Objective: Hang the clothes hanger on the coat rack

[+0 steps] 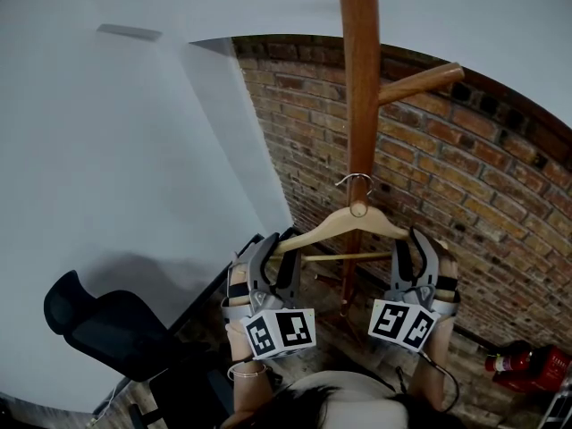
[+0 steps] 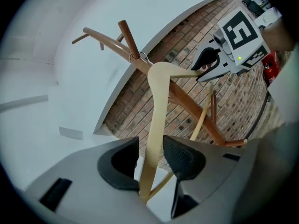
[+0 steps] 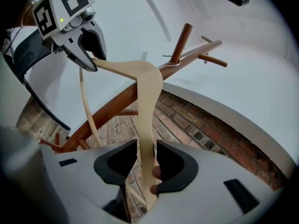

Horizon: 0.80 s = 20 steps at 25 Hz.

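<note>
A pale wooden clothes hanger (image 1: 344, 222) hangs from the brown wooden coat rack (image 1: 357, 79), its metal hook (image 1: 356, 182) looped at the pole below an angled peg (image 1: 420, 83). In the left gripper view the hook (image 2: 142, 57) sits at the base of a peg. My left gripper (image 1: 277, 244) stands open around the hanger's left arm (image 2: 156, 106), with a gap beside the pads. My right gripper (image 1: 413, 239) is open around the right arm (image 3: 147, 97), and slim gaps show on both sides. Each gripper view shows the other gripper at the far end of the hanger.
A red brick wall (image 1: 465, 177) stands behind the rack, and a white wall (image 1: 116, 150) to the left. A black office chair (image 1: 98, 324) stands at lower left. A red fire extinguisher (image 1: 527, 365) lies at lower right. The rack's splayed legs (image 1: 344, 307) are below the hanger.
</note>
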Each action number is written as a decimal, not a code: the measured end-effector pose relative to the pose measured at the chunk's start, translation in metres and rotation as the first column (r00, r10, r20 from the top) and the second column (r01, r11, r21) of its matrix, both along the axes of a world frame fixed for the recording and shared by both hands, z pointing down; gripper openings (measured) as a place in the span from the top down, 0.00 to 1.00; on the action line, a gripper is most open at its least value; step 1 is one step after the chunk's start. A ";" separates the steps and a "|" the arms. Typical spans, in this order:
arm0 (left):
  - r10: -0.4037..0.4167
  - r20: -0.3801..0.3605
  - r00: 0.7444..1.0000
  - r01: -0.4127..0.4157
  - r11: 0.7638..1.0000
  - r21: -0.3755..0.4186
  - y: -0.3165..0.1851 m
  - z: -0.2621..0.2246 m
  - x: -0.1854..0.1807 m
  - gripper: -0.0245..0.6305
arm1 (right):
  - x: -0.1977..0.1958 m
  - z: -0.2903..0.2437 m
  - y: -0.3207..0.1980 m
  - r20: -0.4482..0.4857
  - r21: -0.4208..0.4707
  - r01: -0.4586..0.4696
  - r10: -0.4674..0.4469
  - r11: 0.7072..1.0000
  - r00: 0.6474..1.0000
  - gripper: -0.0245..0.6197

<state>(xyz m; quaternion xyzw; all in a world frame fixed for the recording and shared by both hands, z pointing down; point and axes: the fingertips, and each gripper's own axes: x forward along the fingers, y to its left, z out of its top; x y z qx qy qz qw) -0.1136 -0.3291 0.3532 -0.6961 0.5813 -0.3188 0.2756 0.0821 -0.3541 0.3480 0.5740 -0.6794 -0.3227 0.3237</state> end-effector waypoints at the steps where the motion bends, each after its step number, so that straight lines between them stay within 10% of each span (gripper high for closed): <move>1: 0.003 -0.002 1.000 -0.003 1.000 0.001 0.001 0.000 0.000 0.73 | 0.001 0.000 0.001 -0.001 0.000 -0.003 0.003 1.000 1.000 0.74; 20: 0.017 -0.025 1.000 -0.016 0.999 0.029 0.038 -0.004 -0.006 0.72 | -0.001 0.002 0.038 -0.008 0.004 -0.031 0.031 1.000 0.999 0.74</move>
